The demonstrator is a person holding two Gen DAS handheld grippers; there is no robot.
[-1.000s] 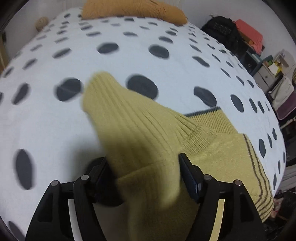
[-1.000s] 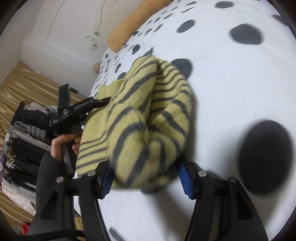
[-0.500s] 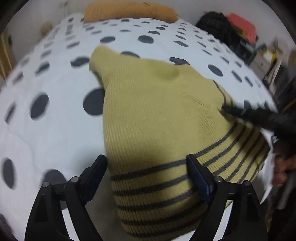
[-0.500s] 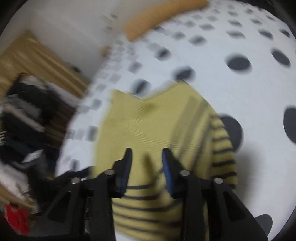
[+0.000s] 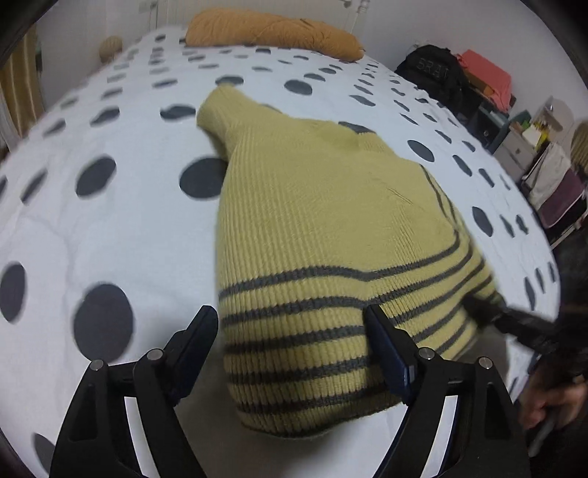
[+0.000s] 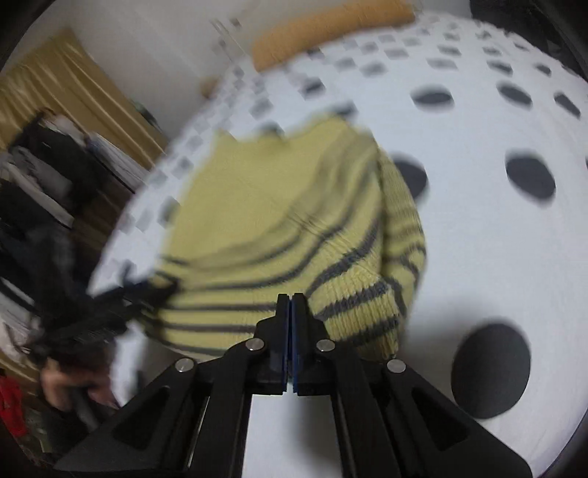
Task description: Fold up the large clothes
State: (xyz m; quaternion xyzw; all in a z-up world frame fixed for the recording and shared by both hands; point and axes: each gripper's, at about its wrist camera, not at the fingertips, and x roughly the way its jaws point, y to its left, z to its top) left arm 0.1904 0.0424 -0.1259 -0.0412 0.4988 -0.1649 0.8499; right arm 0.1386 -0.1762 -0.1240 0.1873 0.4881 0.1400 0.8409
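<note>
Sweater is lying on the dotted bedspread, near its close edge, doubled over on itself so the striped hem is facing me and the plain yellow back panel is running up toward the orange pillow. One ribbed cuff or corner is poking out at the far left of the bundle.

My left gripper is standing wide open, fingers straddling the striped hem; the knit is sitting between the pads but I am not pinching it. I am judging this as a hold-off: the fold has been laid down and the fingers are bracketing the edge so it can settle flat.

My right gripper is fully closed, pads pressed together with nothing between them. Its tips are hovering just in front of the striped edge; whether they are touching the knit I cannot tell.

Hard to make out: the right wrist view is smeared by motion, so the left side of the sweater and the other gripper there are only a dark blur. The sleeves are tucked under or inside the fold and hidden. The near underside of the hem is cut off behind my own fingers
</note>
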